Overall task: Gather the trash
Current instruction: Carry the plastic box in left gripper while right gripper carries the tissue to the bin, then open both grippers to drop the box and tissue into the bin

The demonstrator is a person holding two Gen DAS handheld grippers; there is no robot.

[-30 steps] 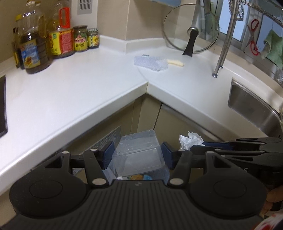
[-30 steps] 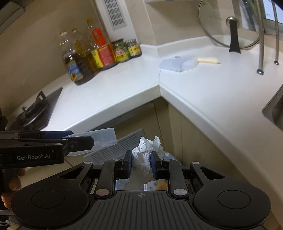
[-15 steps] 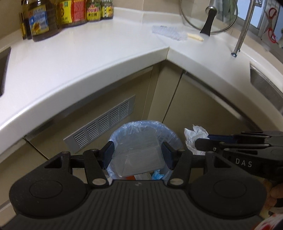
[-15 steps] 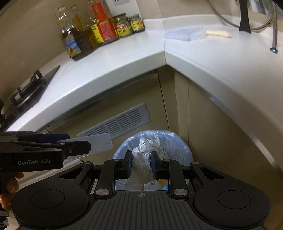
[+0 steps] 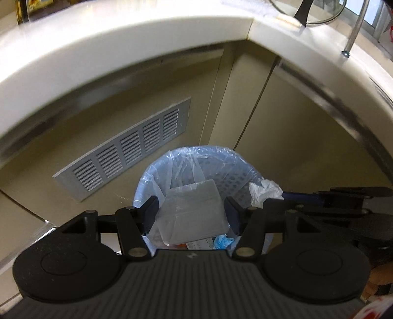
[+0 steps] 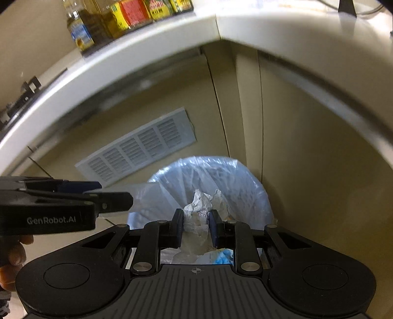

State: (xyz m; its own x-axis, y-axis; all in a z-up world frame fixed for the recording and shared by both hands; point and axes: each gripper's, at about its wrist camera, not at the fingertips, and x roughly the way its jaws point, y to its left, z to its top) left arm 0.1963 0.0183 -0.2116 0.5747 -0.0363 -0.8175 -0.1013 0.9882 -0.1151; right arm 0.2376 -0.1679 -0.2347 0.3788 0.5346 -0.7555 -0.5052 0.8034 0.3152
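My left gripper (image 5: 191, 211) is shut on a clear plastic container (image 5: 194, 213) and holds it over the open trash bin (image 5: 208, 157), which is lined with a bluish bag. My right gripper (image 6: 196, 227) is shut on a crumpled white paper wad (image 6: 196, 211) above the same bin (image 6: 245, 176). The right gripper and its wad also show at the right of the left wrist view (image 5: 264, 191). The left gripper and the container's edge show at the left of the right wrist view (image 6: 127, 193). Trash lies in the bin's bottom, including a blue scrap (image 5: 222, 241).
The bin stands on the floor in the corner of beige cabinets (image 5: 282, 137) under a white counter (image 5: 122, 39). A grey vent grille (image 5: 127, 147) is in the cabinet left of the bin. Oil bottles and jars (image 6: 127, 17) stand on the counter above.
Both grippers have dropped from counter height toward the bin, carrying the container and the paper wad. The bin now looks larger and closer, and the counter top has slid out of view.
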